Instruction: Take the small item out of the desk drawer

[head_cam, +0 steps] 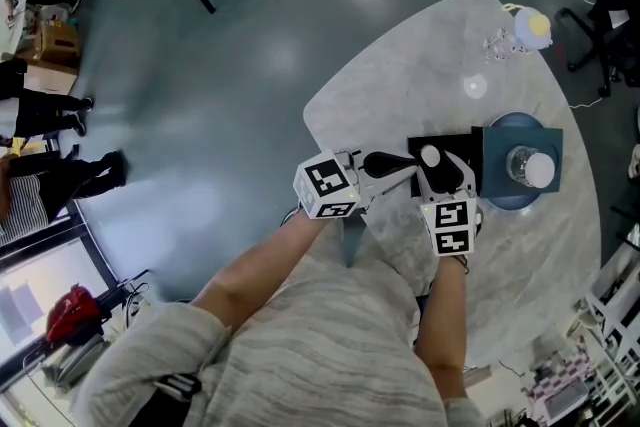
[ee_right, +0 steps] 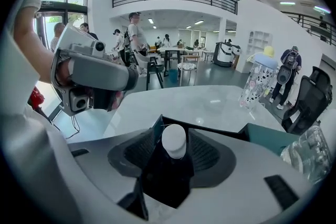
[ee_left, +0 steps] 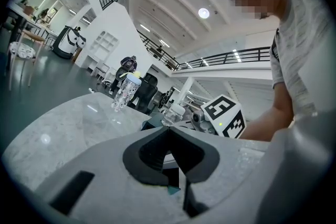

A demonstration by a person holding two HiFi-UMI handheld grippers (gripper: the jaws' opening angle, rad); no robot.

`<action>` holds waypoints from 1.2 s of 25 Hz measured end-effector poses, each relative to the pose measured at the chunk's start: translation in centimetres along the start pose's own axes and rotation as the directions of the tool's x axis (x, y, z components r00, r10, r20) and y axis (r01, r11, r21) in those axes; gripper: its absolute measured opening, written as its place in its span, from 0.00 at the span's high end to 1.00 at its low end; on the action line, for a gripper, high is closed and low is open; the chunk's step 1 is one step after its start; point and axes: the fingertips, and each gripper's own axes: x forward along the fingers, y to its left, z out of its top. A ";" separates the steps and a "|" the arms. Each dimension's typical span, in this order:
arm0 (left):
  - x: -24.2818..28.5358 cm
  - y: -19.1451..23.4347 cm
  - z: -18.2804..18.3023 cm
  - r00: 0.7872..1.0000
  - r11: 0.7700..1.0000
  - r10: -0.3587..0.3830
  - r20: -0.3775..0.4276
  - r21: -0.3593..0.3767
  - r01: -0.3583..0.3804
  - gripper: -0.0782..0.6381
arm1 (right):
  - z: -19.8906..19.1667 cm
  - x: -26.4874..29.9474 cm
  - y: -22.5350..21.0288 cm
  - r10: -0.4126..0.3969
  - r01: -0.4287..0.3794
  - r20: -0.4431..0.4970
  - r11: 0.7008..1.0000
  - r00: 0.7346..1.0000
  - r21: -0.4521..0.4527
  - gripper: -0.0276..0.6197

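In the open black drawer [head_cam: 418, 145], the small white-capped item [head_cam: 430, 156] stands upright between your right gripper's [ee_right: 173, 134] spread jaws, its pads clear of it on both sides, so closing straight in should catch it. Your left gripper [head_cam: 405, 163], jaws together, waits at the drawer's left edge.

The small item [ee_right: 174, 140], white with a rounded top, stands upright and free inside the shallow black drawer [head_cam: 462, 145], which sits open on the pale marbled desk [head_cam: 420, 55]
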 end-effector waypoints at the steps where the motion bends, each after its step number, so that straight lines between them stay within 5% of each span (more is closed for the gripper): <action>1: -0.1 0.0 0.0 1.000 1.000 0.000 0.000 -0.001 0.000 0.87 | -0.1 0.2 0.0 -0.001 0.001 -0.014 1.000 1.000 -0.004 0.70; 17: -0.5 -0.4 0.0 1.000 1.000 -0.008 0.009 0.010 0.008 0.87 | -1.4 2.0 -0.5 -0.039 0.032 -0.137 0.998 0.990 -0.052 0.70; 30: -0.9 -1.2 0.3 1.000 1.000 -0.001 0.007 0.025 0.001 0.87 | -1.5 1.7 -0.7 -0.063 0.056 -0.128 0.997 0.990 -0.057 0.71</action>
